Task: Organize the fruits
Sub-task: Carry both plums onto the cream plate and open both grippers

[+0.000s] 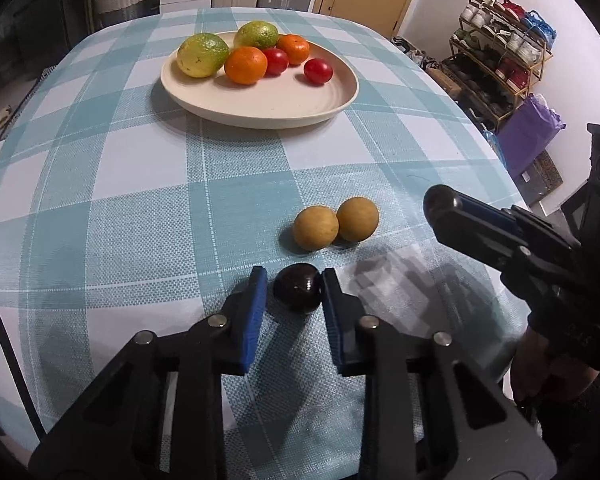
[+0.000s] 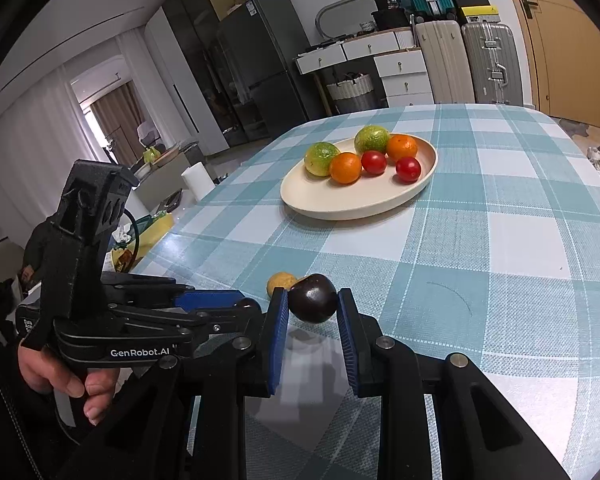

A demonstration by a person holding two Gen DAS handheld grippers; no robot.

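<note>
Two dark plums are each sitting between a gripper's blue pads. The left gripper [image 1: 294, 286] is bracketing its dark plum [image 1: 298, 288] on the checked tablecloth [image 1: 140, 220], right pad touching, left pad just apart, so unclenched. The right gripper [image 2: 313, 300] is clamping its own plum [image 2: 314, 298]. Just beyond the left gripper, two yellow fruits [image 1: 334, 224] are lying touching; farther ahead, the plate [image 1: 292, 108] is holding six fruits.

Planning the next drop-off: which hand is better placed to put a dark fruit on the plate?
Right. The right gripper clamps the lifted dark fruit, its shadow on the cloth below. The left gripper is open around the resting dark fruit.
</note>
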